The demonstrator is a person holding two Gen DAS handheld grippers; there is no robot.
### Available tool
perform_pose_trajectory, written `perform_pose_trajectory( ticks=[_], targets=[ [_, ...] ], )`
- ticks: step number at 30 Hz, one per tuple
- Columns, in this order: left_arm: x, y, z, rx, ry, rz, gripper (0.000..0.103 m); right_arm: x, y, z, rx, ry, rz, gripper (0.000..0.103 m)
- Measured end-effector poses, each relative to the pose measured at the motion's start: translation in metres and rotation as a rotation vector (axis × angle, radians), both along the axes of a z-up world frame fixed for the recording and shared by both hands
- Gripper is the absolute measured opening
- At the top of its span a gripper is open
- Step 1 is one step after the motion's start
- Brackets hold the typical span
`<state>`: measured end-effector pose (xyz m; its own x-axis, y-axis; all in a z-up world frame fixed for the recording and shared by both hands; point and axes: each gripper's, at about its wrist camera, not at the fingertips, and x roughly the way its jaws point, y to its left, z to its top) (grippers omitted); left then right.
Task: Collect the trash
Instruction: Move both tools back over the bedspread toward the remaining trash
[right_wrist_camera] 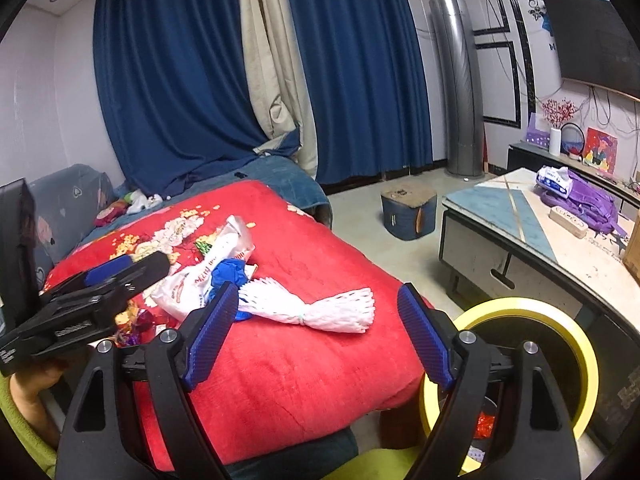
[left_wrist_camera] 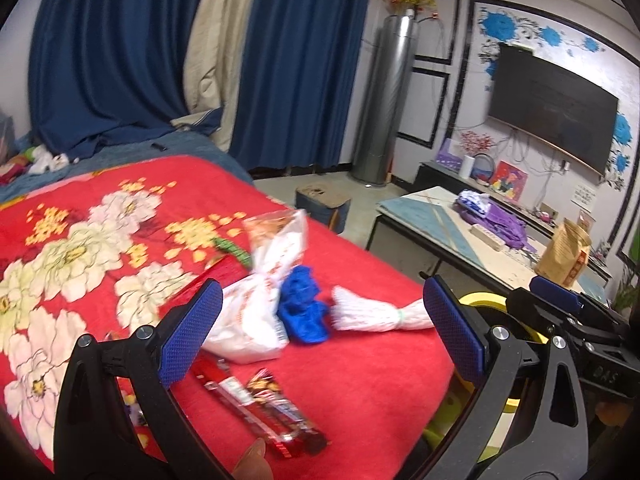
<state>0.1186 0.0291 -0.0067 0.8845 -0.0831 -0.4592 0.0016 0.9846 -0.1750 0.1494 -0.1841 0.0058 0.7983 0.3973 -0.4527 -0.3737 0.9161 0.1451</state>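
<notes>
On the red flowered blanket lies a pile of trash: a white plastic bag, a crumpled blue piece, a white foam net and red snack wrappers. My left gripper hovers open just short of the bag, with nothing between its pads. My right gripper is open too, facing the foam net and not touching it. In the right wrist view the left gripper reaches in over the bag. A yellow-rimmed bin stands at the bed's right corner, with red scraps inside.
A low table to the right carries a purple backpack, a power strip and a brown paper bag. A blue stool stands on the floor between bed and table. Blue curtains hang behind the bed.
</notes>
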Motion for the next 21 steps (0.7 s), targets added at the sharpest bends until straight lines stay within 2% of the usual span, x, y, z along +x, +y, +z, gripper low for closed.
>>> perform_pose_trajectory(
  ticks=[10, 18, 21],
  targets=[
    [0.012, 0.037, -0.022, -0.064, 0.111, 0.068, 0.092, 0.033, 0.021, -0.023, -0.043, 0.031, -0.022, 0.079],
    [0.021, 0.046, -0.033, -0.077, 0.165, 0.101, 0.092, 0.064, 0.02, -0.047, -0.033, 0.126, -0.063, 0.08],
    [0.025, 0.049, -0.038, -0.084, 0.186, 0.109, 0.086, 0.073, 0.016, -0.057, 0.001, 0.171, -0.075, 0.08]
  ],
)
